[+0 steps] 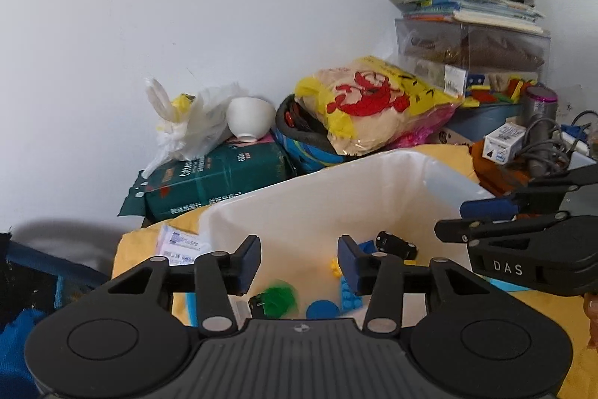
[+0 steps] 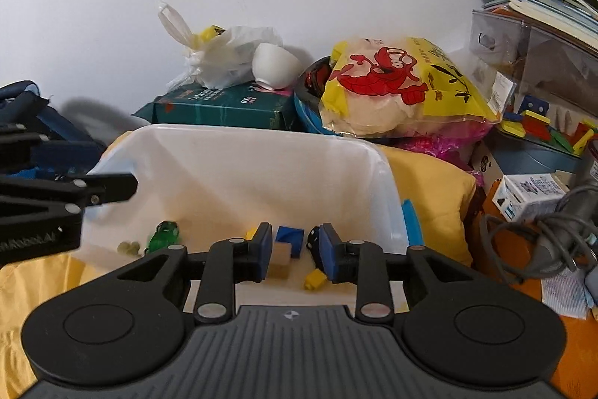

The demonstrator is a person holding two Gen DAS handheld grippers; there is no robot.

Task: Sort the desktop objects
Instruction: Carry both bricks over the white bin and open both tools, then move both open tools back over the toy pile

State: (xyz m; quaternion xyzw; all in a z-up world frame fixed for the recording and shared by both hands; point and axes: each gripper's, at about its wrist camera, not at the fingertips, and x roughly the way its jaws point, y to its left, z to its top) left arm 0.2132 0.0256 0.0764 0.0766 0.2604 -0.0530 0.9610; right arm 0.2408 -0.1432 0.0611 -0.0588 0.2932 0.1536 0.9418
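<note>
Over the white bin [image 2: 261,152], both grippers, left [image 1: 299,262] and right [image 2: 293,251], hung with fingers partly open and empty, toys pooled below, apparently sorted there.

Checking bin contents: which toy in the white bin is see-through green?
The green car, at the bin's left; the other car is black, and the blocks are opaque.

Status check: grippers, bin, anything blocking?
Left gripper and right gripper open, empty, over white bin. Toy pieces inside, green car included. Nothing blocking.
</note>
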